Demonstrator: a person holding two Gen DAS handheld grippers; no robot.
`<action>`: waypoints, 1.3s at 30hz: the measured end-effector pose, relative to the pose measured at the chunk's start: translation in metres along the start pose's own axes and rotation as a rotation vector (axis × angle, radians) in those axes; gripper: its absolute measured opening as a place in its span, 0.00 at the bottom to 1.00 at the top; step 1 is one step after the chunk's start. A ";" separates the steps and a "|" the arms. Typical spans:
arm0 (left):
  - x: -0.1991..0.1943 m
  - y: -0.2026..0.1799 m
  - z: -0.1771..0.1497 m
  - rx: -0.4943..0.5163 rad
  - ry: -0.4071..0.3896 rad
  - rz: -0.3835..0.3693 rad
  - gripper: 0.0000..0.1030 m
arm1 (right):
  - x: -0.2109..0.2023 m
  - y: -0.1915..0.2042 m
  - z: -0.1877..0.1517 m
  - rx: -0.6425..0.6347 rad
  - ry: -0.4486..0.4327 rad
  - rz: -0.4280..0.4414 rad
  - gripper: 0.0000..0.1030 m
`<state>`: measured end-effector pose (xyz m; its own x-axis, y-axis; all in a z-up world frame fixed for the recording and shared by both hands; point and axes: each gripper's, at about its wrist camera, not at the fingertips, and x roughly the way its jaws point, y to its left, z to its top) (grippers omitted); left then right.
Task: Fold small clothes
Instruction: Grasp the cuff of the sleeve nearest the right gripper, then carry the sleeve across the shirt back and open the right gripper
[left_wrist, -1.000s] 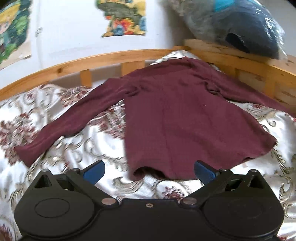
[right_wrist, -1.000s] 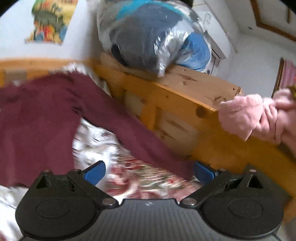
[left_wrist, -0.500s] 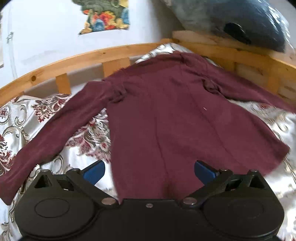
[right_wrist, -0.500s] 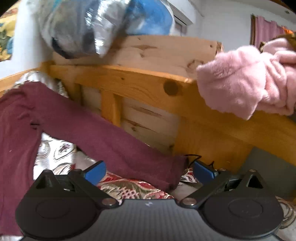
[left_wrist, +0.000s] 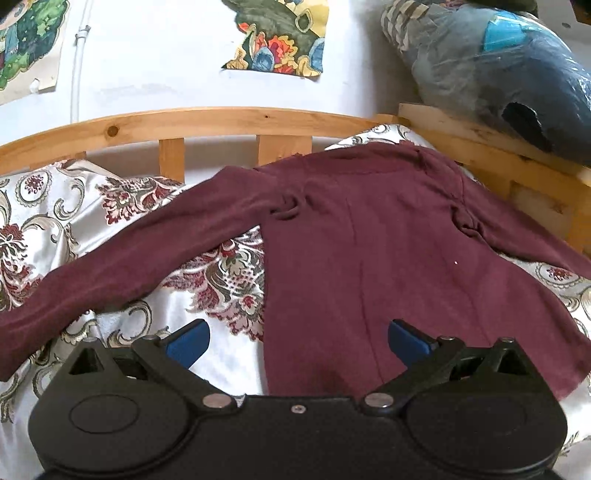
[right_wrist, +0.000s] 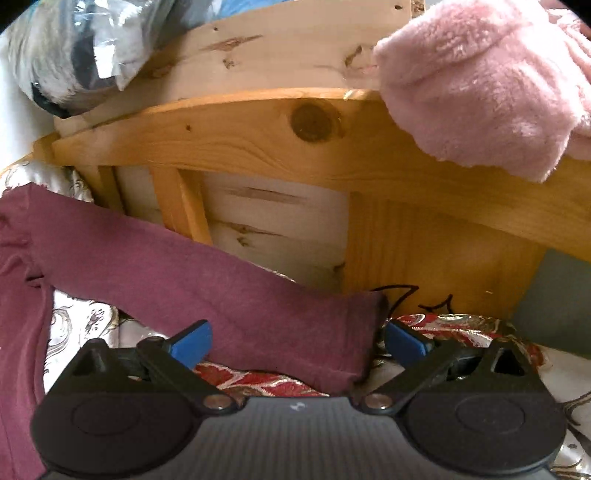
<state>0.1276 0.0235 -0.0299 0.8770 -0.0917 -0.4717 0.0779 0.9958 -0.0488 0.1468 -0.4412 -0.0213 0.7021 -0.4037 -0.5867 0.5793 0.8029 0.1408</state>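
Folding looks unstarted: one maroon long-sleeved knit top (left_wrist: 369, 236) lies flat on the floral satin bedspread (left_wrist: 221, 273), both sleeves out. Left gripper (left_wrist: 297, 341) hovers spread over its hem; right gripper (right_wrist: 297, 341) hangs spread around the sleeve cuff (right_wrist: 332, 332). At one o'clock, one pink fleece garment (right_wrist: 472, 74) drapes the wooden bed rail (right_wrist: 229, 136).

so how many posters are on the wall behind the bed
2. A colourful poster hangs above the middle of the wooden headboard; a second poster is at the far left, cut by the frame edge. More could lie outside the left wrist view.
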 end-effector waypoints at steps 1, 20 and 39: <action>0.000 0.000 -0.001 -0.002 0.004 -0.005 0.99 | 0.001 0.001 0.000 0.007 0.004 -0.005 0.90; 0.005 -0.001 -0.004 0.049 -0.006 0.081 0.99 | -0.034 0.021 -0.001 -0.027 -0.227 0.005 0.10; -0.012 0.005 0.008 0.054 -0.100 0.118 0.99 | -0.153 0.266 -0.043 -0.792 -0.439 0.811 0.10</action>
<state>0.1205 0.0293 -0.0176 0.9242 0.0240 -0.3813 -0.0052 0.9987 0.0501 0.1754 -0.1471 0.0711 0.9125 0.3491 -0.2131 -0.3989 0.8748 -0.2749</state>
